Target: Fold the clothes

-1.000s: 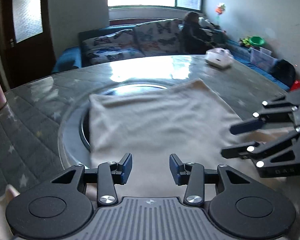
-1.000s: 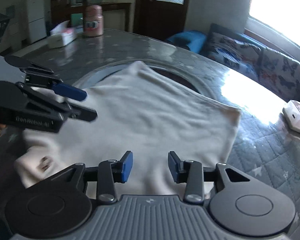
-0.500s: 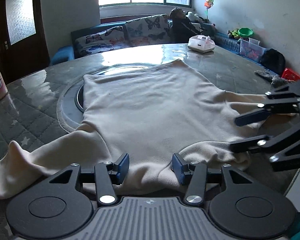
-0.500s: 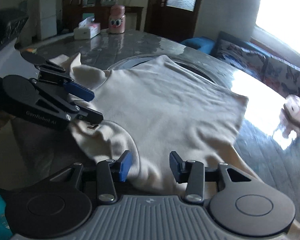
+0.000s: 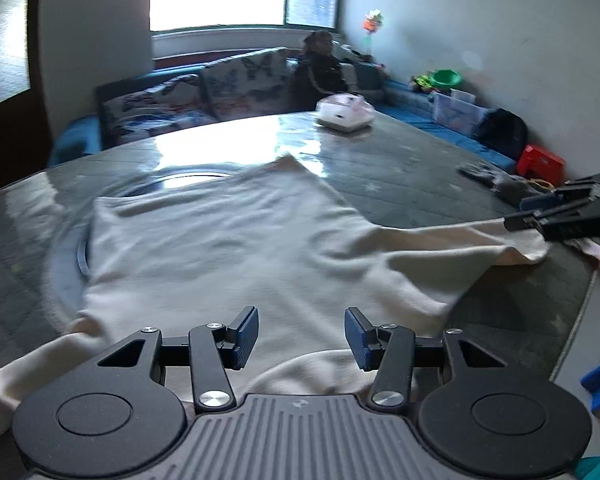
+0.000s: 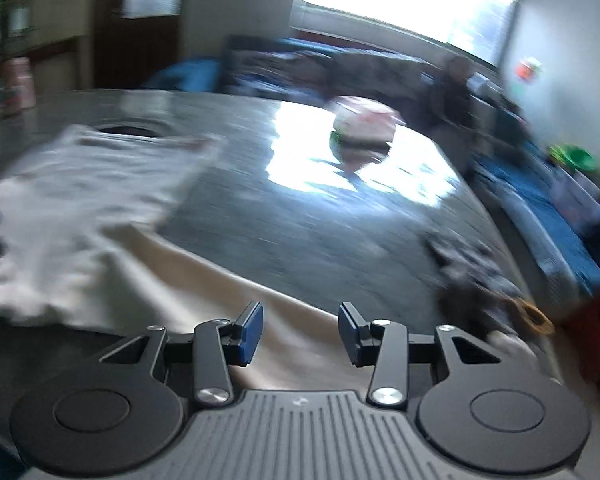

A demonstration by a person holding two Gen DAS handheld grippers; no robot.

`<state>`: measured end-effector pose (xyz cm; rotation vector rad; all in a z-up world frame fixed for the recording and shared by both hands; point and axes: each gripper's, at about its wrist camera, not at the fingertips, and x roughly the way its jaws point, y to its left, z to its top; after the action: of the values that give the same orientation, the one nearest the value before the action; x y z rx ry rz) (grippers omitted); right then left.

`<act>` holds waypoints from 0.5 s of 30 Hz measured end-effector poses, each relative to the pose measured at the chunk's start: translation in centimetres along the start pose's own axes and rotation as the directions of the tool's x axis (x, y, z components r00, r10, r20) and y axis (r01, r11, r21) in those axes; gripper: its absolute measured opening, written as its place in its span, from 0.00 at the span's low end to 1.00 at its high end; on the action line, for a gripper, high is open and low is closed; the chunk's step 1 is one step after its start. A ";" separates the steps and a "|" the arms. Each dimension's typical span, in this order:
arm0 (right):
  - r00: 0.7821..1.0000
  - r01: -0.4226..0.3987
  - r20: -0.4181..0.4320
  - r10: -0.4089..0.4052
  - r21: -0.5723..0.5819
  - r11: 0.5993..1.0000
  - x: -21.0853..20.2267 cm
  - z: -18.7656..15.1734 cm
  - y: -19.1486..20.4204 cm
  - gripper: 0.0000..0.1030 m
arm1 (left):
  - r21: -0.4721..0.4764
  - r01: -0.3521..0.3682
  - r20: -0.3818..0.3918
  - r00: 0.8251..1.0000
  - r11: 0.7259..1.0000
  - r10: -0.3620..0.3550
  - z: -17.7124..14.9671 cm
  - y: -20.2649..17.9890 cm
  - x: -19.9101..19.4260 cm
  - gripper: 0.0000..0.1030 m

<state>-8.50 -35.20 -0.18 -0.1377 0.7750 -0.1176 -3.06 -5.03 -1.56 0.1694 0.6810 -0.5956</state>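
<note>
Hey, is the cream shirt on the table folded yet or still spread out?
Spread out. The cream shirt lies flat on the table, one sleeve stretched sideways; no fold shows.

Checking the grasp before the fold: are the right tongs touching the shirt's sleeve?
Cannot tell. The left wrist view shows the right tongs at the sleeve end, but blur hides any contact.

A garment (image 5: 228,240) lies spread on the counter (image 5: 400,176), one sleeve (image 5: 460,236) stretching toward the right edge. A tissue box (image 5: 344,114) sits near the far edge, a sofa (image 5: 204,88) behind.
</note>
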 end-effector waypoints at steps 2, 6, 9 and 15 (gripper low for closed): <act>0.999 0.039 -0.031 -0.038 0.033 0.999 0.9 -0.5 -1.4 0.41 | 0.007 0.017 -0.011 1.000 1.000 -0.017 0.0 -0.7 0.6 0.50; 0.997 0.044 -0.072 -0.038 0.088 0.995 2.2 -1.4 -3.2 0.40 | 0.012 0.045 -0.024 0.999 0.999 -0.045 0.2 -1.7 1.4 0.50; 0.997 0.034 -0.070 -0.027 0.094 0.995 2.3 -1.4 -3.5 0.39 | 0.028 0.069 -0.028 0.997 0.997 -0.068 0.3 -2.6 1.7 0.50; 0.998 0.013 -0.066 -0.006 0.104 0.994 2.4 -1.5 -4.0 0.05 | 0.059 0.098 -0.057 0.994 0.993 -0.094 0.0 -3.7 2.6 0.50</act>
<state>-8.06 -39.64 -2.23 -0.0382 0.8315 -0.1725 -3.58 -9.26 -3.09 0.2120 0.7261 -0.7071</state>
